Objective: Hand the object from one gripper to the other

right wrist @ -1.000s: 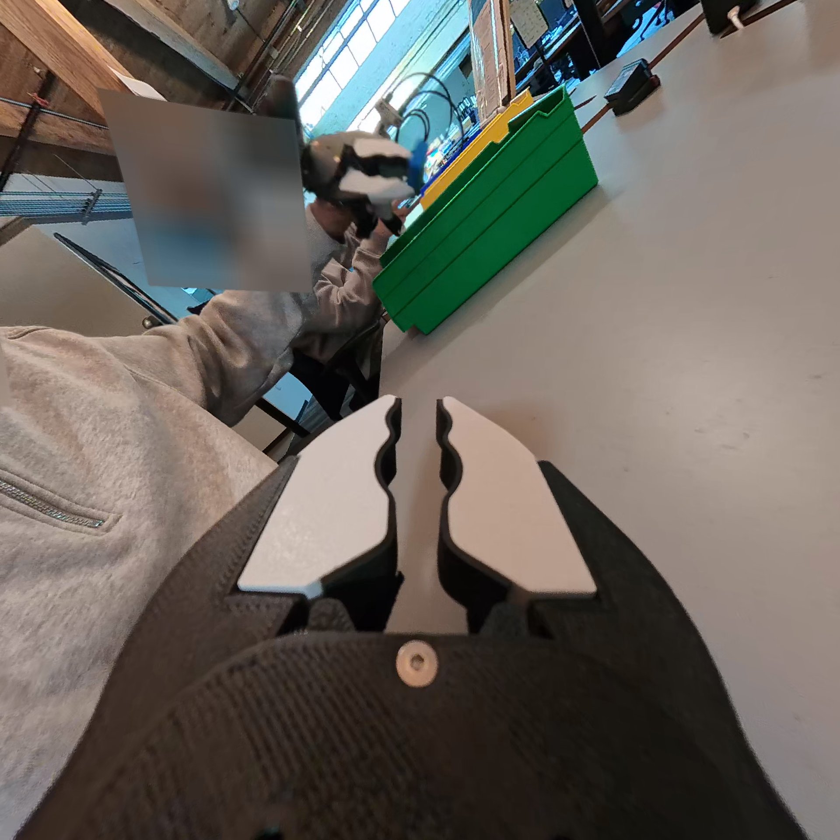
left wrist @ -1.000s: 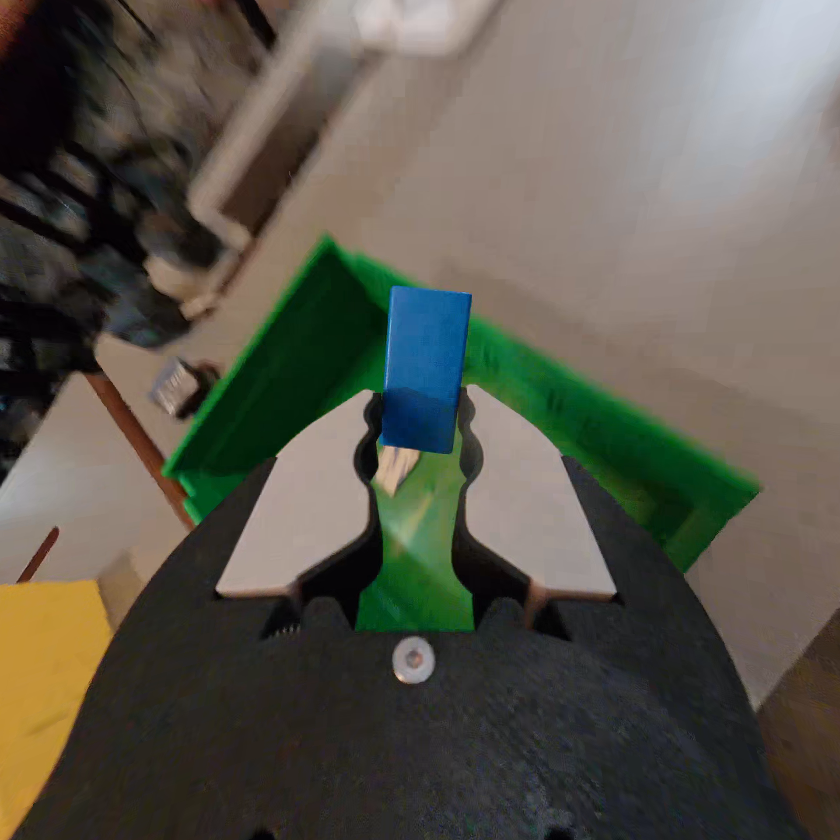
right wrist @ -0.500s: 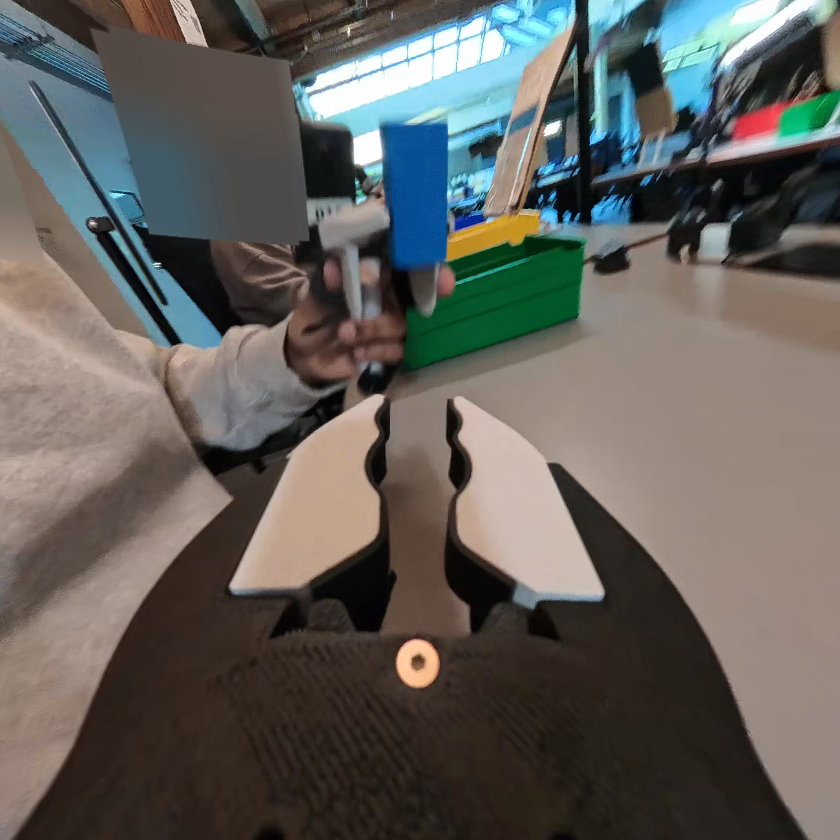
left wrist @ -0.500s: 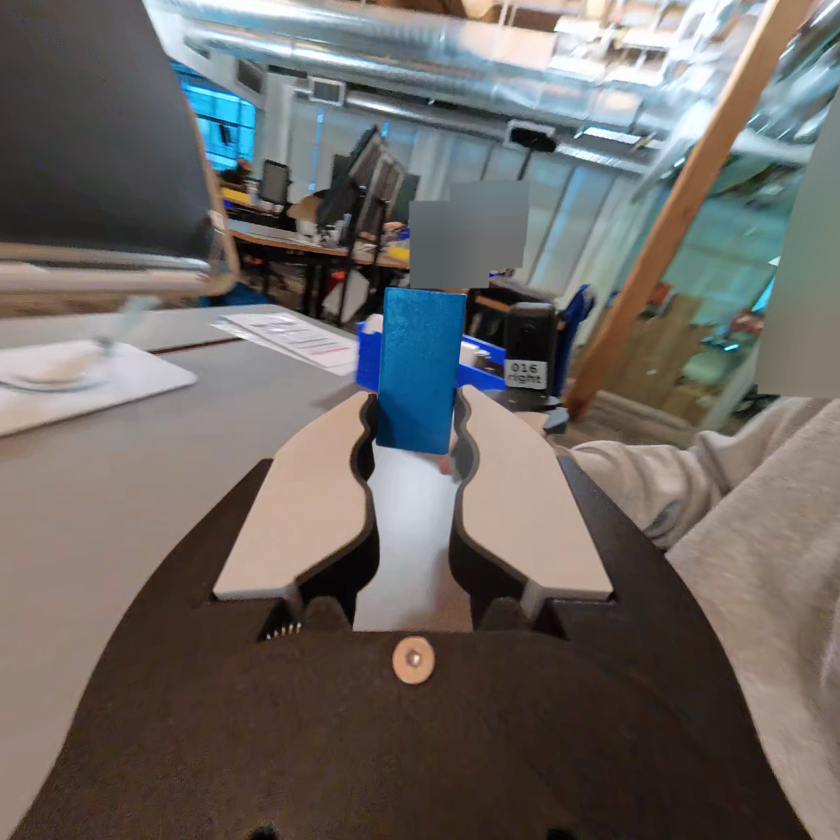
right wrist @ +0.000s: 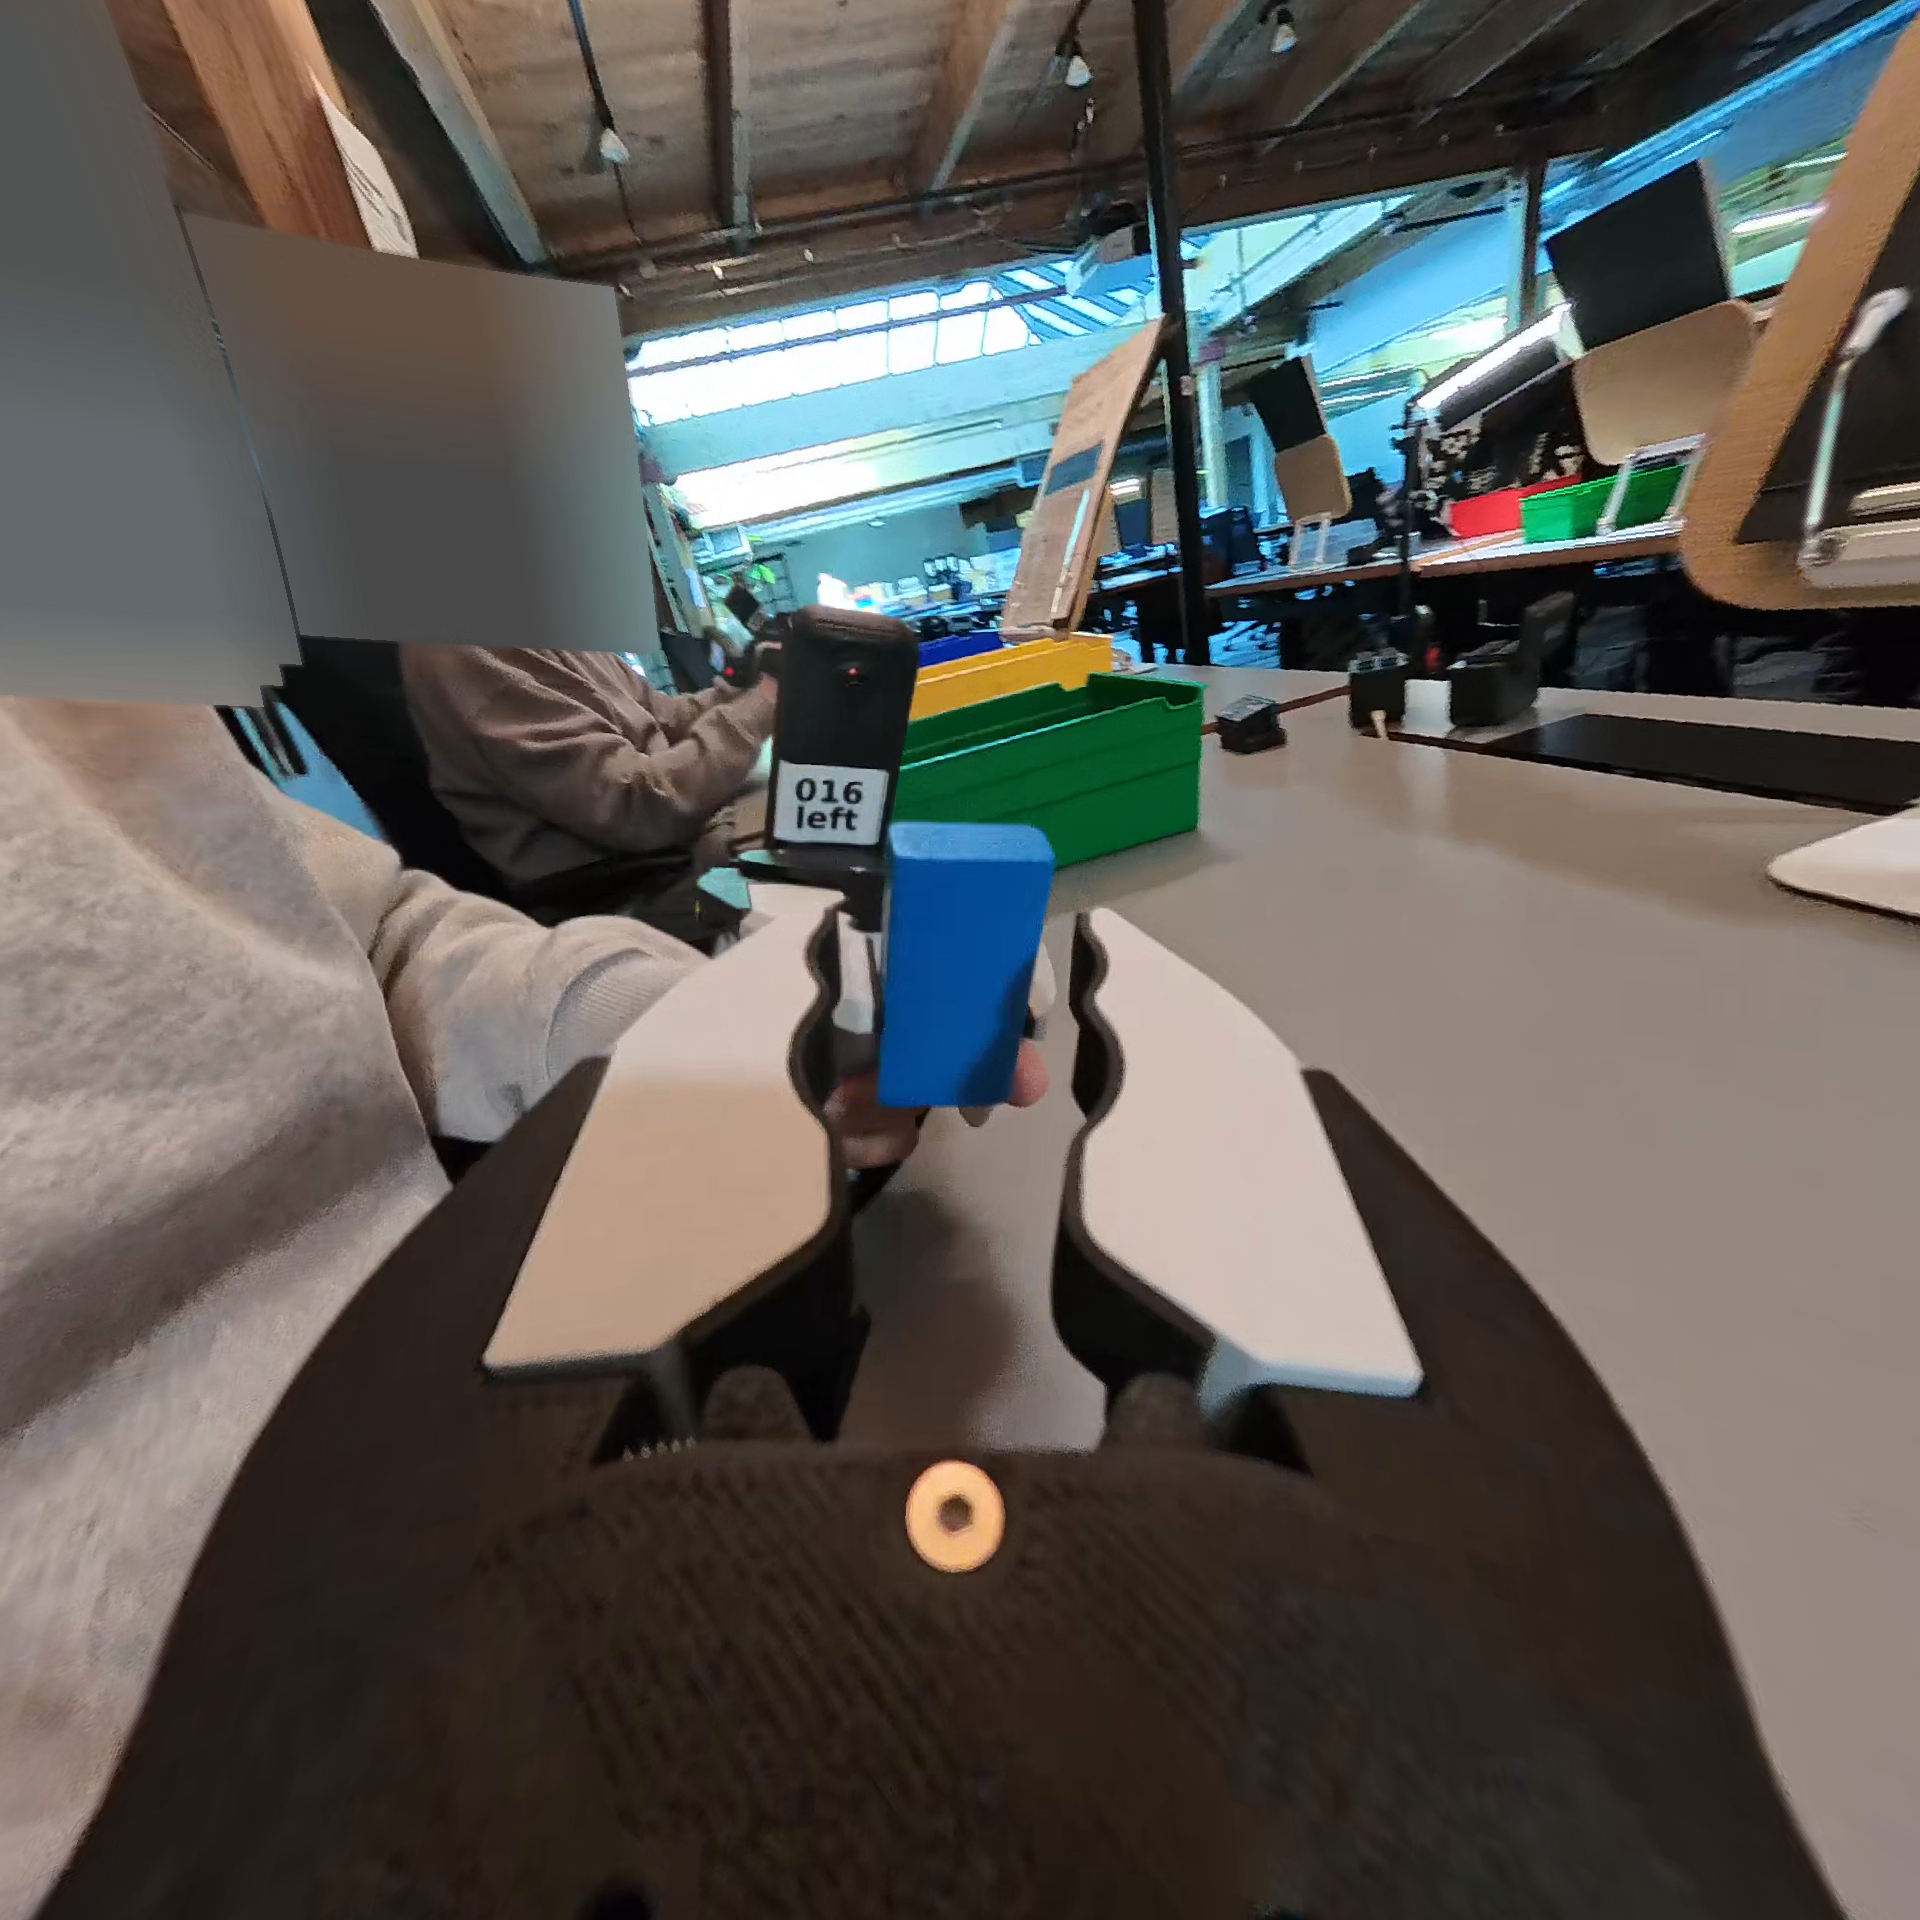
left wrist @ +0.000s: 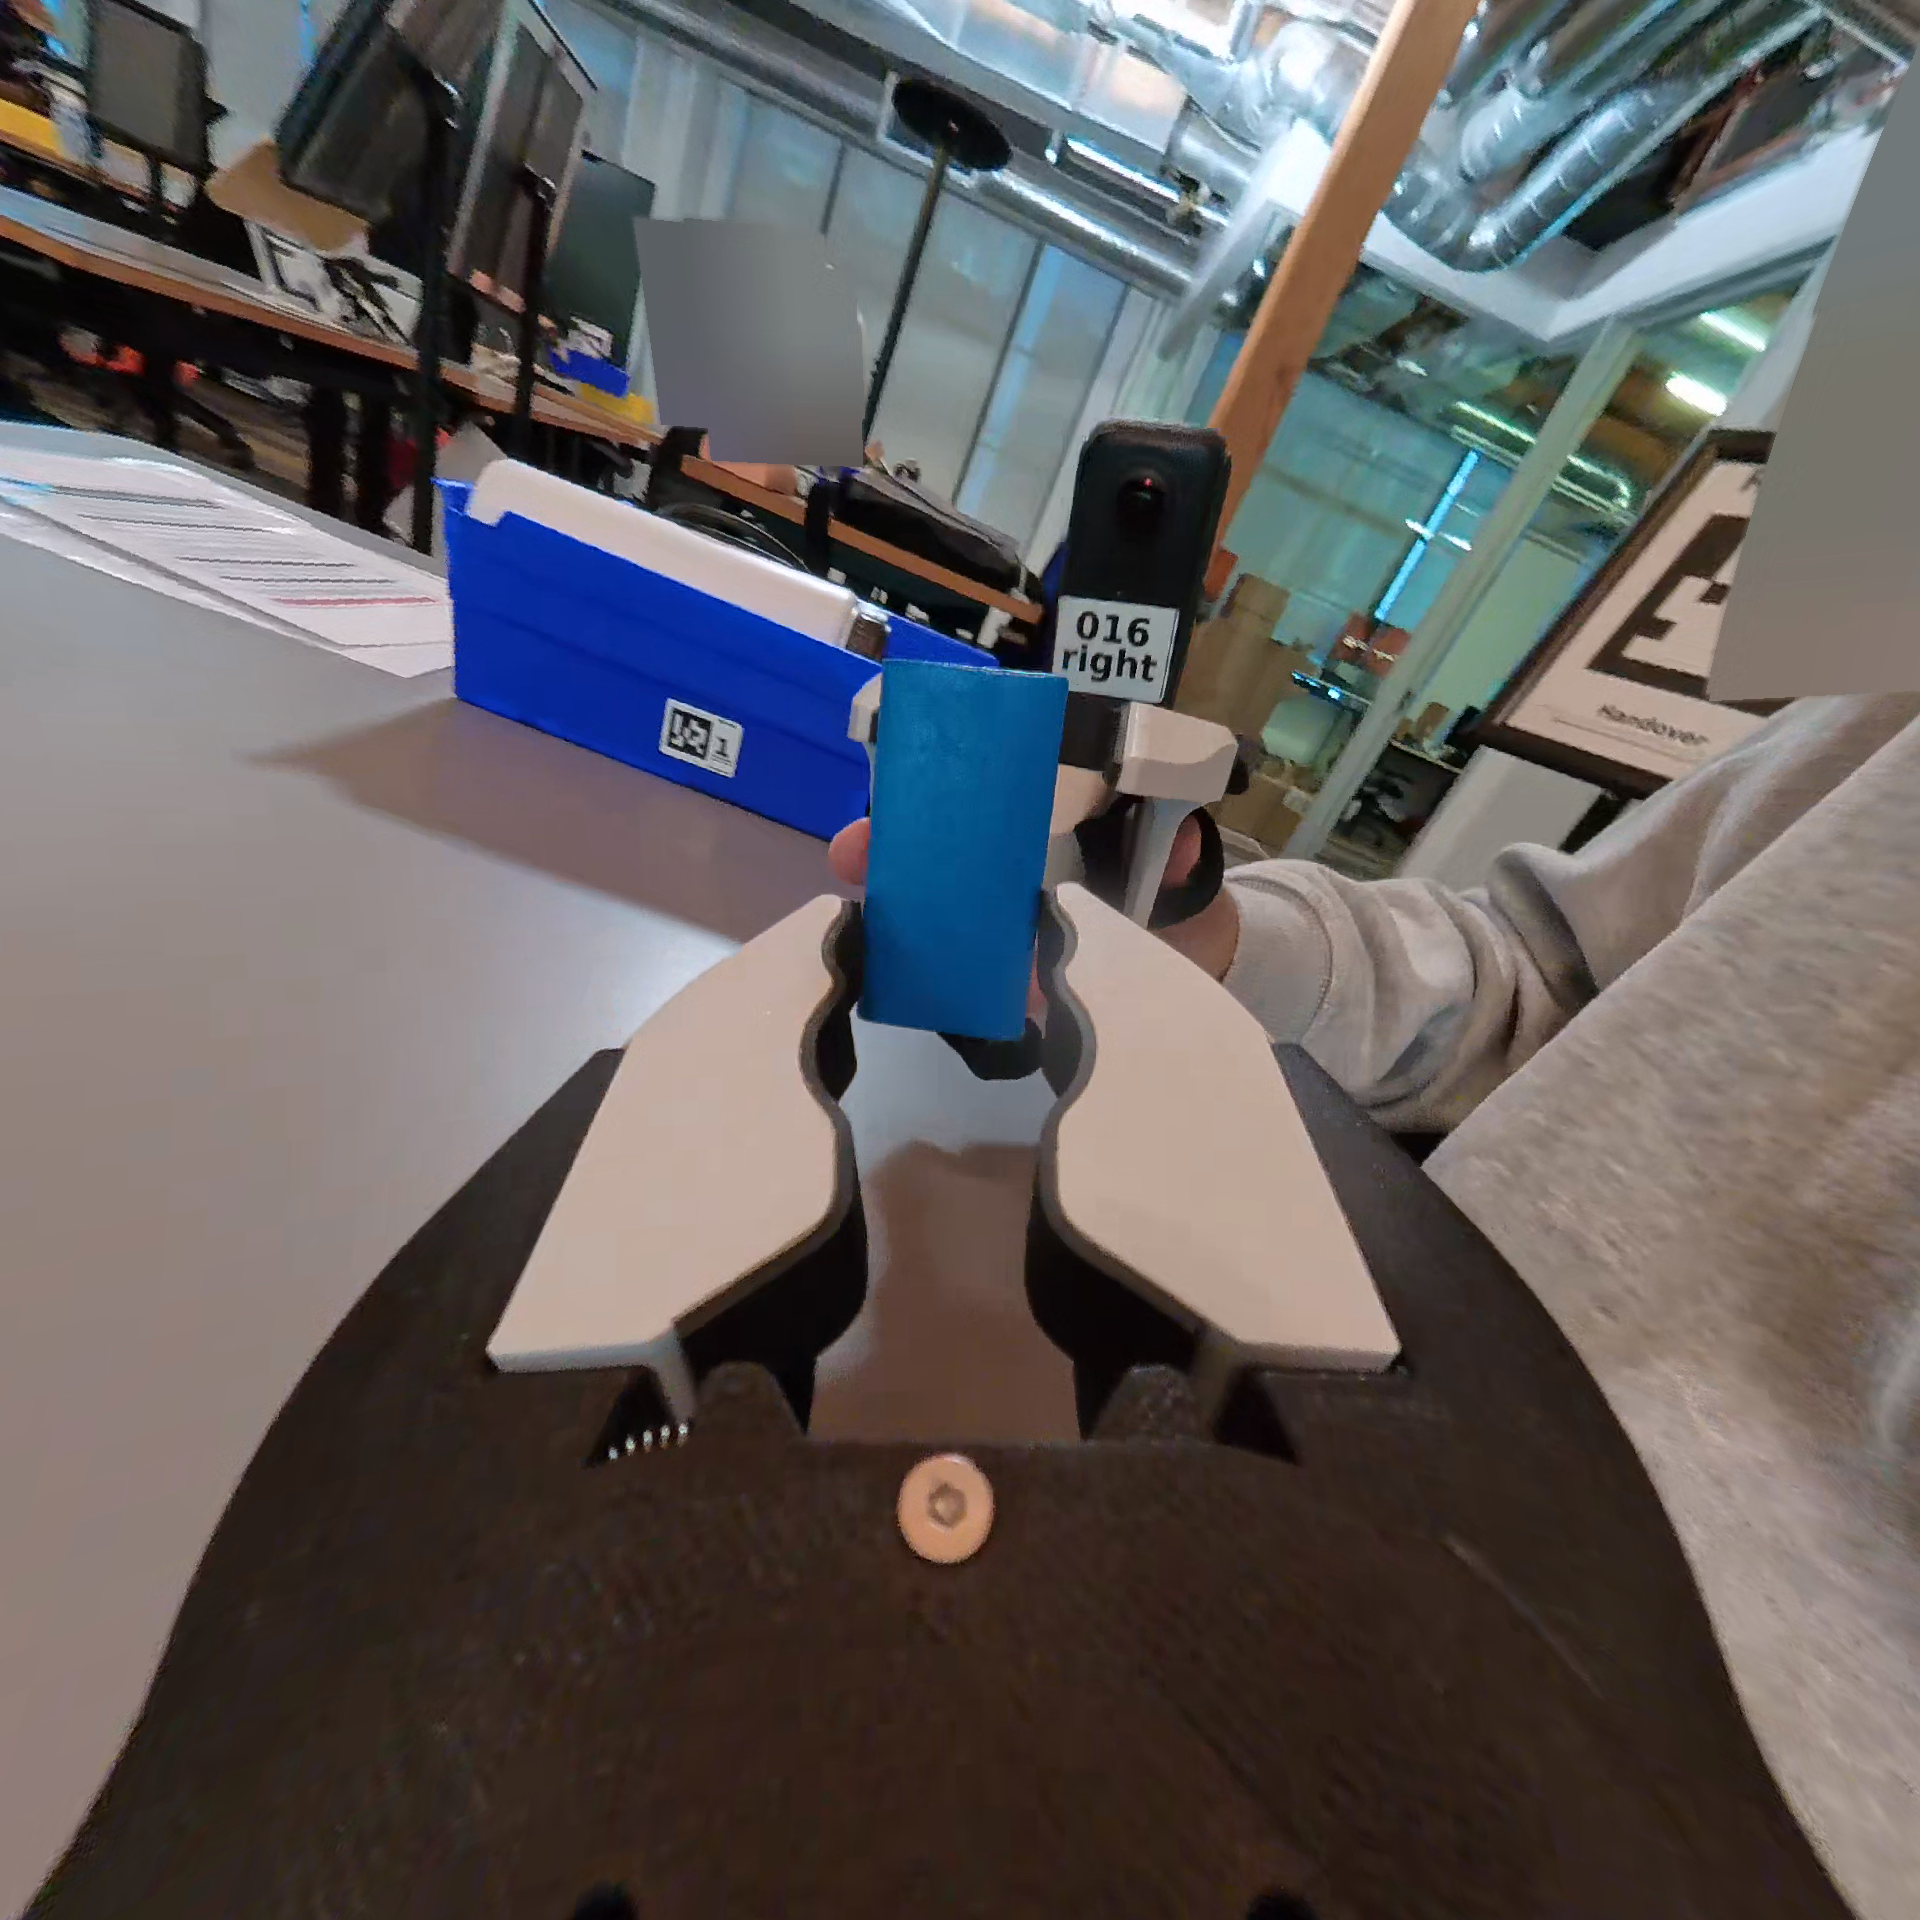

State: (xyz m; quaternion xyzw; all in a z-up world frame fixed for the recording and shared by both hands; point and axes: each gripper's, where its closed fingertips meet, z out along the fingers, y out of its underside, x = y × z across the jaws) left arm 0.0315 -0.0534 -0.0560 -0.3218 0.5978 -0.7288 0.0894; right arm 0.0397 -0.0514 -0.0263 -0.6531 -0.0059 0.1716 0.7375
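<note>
A blue rectangular block (left wrist: 961, 852) stands upright between the fingertips of my left gripper (left wrist: 945, 914), which is shut on its lower part and holds it above the grey table (left wrist: 312, 935). In the right wrist view the block (right wrist: 961, 966) sits between the spread fingers of my right gripper (right wrist: 954, 930), with a gap on each side. The right gripper is open and empty. The two grippers face each other. The right gripper's black camera (left wrist: 1143, 520) shows behind the block, and the left gripper's camera (right wrist: 844, 707) shows behind it in the right wrist view.
A blue bin (left wrist: 644, 644) stands on the table behind the grippers, with papers (left wrist: 260, 561) to its left. A green bin (right wrist: 1049, 769) and a yellow bin (right wrist: 1008, 665) stand on the other side. A seated person (right wrist: 561, 748) is behind. Grey sleeves border both views.
The left gripper swung the block up from over the green bin toward the right gripper. The right gripper opened wider and closed in, so the block now stands between its fingers.
</note>
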